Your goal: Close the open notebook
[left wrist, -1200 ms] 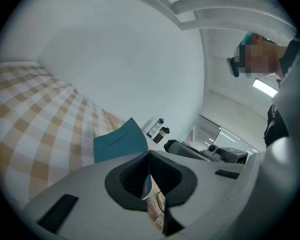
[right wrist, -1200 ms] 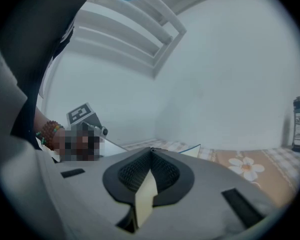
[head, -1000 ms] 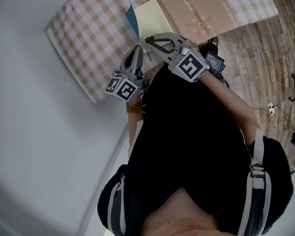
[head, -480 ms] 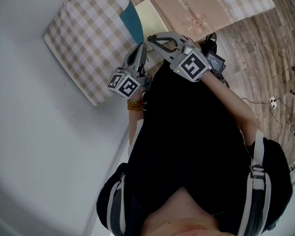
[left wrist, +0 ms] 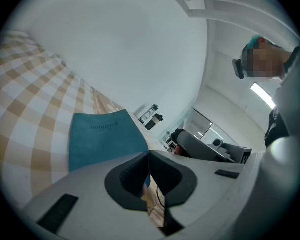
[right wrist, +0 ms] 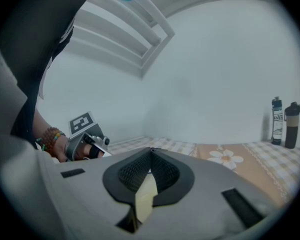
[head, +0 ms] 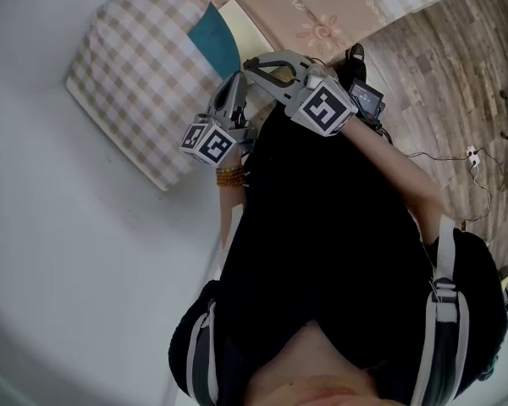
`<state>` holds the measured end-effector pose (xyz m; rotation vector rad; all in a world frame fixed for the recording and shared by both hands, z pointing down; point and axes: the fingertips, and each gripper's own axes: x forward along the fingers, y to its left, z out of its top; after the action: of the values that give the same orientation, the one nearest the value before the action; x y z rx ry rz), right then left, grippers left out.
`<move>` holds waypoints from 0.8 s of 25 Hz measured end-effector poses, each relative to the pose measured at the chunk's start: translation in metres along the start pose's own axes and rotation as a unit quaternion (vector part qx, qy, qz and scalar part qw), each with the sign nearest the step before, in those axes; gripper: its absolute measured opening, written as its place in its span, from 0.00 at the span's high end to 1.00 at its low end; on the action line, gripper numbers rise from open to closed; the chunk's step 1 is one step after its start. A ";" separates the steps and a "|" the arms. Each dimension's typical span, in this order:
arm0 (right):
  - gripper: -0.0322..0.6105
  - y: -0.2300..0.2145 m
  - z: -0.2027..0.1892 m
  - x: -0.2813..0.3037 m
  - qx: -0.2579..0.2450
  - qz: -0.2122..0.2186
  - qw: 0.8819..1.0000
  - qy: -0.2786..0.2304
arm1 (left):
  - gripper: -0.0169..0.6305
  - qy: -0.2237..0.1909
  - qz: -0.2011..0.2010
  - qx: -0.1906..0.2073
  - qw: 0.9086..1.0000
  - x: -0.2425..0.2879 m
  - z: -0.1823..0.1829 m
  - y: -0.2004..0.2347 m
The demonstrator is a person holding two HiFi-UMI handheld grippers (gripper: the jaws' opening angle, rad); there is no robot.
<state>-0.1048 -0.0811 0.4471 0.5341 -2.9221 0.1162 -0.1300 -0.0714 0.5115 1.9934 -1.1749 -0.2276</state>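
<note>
The notebook lies open on the bed. Its teal cover stands tilted, and the face printed "notebook" is turned to the left gripper view. A cream page lies flat to the cover's right. My left gripper is shut, with its tip at the cover's near lower corner; a pinch on the cover does not show. My right gripper is shut too, over the near edge of the cream page.
A checked pillow lies left of the notebook against the white wall. A peach flowered blanket runs to the right. Two bottles stand at the bed's far side. Wooden floor with cables lies on the right.
The teal cover showed almost edge-on a second ago and now shows a broad face. Less of the cream page is seen. Both grippers drifted slightly left with it.
</note>
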 end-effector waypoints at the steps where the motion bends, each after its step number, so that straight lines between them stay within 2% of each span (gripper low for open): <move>1: 0.94 -0.001 0.000 -0.001 0.000 -0.002 1.000 0.000 | 0.96 0.003 -0.001 0.001 1.000 0.002 -0.001 0.000; 20: 0.94 -0.013 -0.009 -0.012 0.009 -0.022 1.000 0.006 | 0.96 0.046 -0.011 -0.017 0.999 0.030 -0.031 0.010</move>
<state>-0.0877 -0.0883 0.4541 0.5981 -2.8972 0.1389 -0.1042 -0.0814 0.5461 1.9668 -1.0848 -0.1654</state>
